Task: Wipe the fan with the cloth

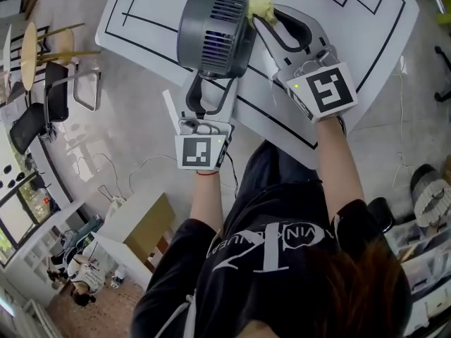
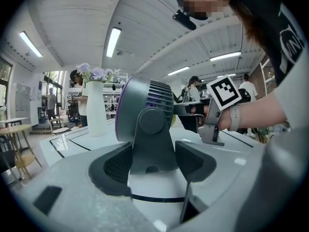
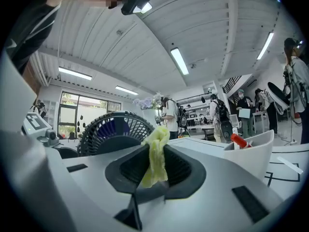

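Observation:
A dark grey desk fan [image 1: 211,30] stands on the white table [image 1: 366,34], its purple blades showing through the grille. My left gripper [image 1: 204,94] is shut on the fan's stand [image 2: 152,144], holding it from behind at the table's near edge. My right gripper [image 1: 264,16] is shut on a yellow cloth [image 1: 261,5], which is bunched between the jaws and sits against the fan's right rim. In the right gripper view the cloth [image 3: 155,153] hangs between the pads with the fan's front grille [image 3: 113,132] just to its left.
A white vase with purple flowers [image 2: 95,105] stands on the table beyond the fan. A white tray holding a red-capped thing [image 3: 246,146] lies to the right. Black lines mark the tabletop. Chairs [image 1: 49,83] and a box [image 1: 137,224] stand on the floor at left.

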The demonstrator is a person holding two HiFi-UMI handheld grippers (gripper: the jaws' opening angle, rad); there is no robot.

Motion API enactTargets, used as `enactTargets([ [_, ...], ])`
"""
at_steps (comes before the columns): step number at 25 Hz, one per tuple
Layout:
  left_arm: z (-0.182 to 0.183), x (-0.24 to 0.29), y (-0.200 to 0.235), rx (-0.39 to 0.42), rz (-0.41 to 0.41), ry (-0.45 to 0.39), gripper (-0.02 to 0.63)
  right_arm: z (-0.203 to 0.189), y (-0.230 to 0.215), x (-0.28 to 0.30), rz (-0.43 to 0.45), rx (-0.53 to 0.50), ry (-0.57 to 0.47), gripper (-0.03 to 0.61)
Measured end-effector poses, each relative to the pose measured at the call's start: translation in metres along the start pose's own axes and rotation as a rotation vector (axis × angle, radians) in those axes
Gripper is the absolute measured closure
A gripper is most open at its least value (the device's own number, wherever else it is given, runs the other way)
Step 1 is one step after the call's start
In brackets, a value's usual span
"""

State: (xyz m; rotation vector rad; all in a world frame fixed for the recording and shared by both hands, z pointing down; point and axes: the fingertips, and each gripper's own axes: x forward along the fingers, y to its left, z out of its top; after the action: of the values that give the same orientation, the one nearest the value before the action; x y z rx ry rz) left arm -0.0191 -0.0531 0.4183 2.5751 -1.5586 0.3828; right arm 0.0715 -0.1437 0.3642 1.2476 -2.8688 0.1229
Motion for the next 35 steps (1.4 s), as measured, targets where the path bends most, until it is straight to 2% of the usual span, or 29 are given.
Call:
enactTargets([
  [13,-0.001,0.002,0.001,-0.001,0.008,0.016,0.333,-0.049,0.004,0.012,0.009,0.057,0.196,0.497],
  [21,-0.003,0.001,0.0,0.001,0.006,0.028,0.334,-0.064,0.028,0.005,0.077,0.046,0.316,0.499],
  [29,-0.003,0.002,0.0,0.007,-0.003,0.044,0.336,-0.066,0.056,-0.01,0.132,0.077,0.351,0.499],
  [35,-0.004,0.003,0.0,0.015,-0.01,0.046,0.336,-0.056,0.075,-0.021,0.166,0.111,0.315,0.499],
])
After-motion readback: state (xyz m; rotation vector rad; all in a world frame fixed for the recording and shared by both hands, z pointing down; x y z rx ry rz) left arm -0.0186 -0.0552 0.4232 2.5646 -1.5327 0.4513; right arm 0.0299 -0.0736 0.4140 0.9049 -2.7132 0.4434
